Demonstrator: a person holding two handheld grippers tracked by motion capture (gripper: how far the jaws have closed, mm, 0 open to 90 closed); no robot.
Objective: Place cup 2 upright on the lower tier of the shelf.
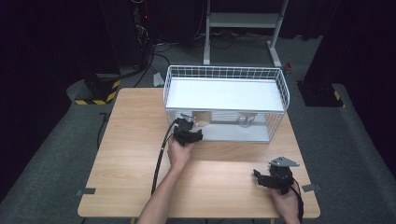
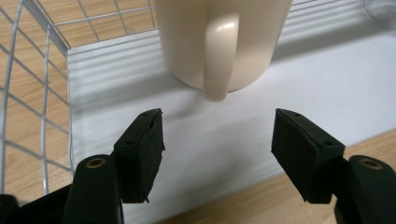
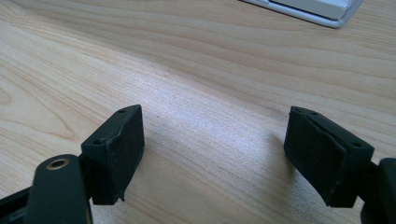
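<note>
While the person's left hand (image 1: 179, 151) is reaching toward the wire rack (image 1: 280, 88), the left tool (image 1: 190, 132) is sitting at the near left edge of the rack's lower shelf (image 2: 327, 88), pointing at the cream mug (image 2: 224, 42). Its jaws are standing apart with nothing between them, and the pads are touching nothing; the mug's handle (image 2: 219, 60) is facing the tool, just beyond the tips. The mug is standing upright on the white lower shelf, toward the rack's left end, close to the wire side wall. Farther right on that same shelf a clear glass (image 1: 246, 120) is standing, well apart from the mug.

Over at the near right of the tabletop (image 1: 140, 140), the right hand (image 1: 286, 201) is holding the right tool (image 1: 261, 179) low above the bare wood. Its jaws are also gaping wide and gripping nothing, with plain wood grain showing between the pads (image 3: 116, 154). The two tools are well apart from each other.
</note>
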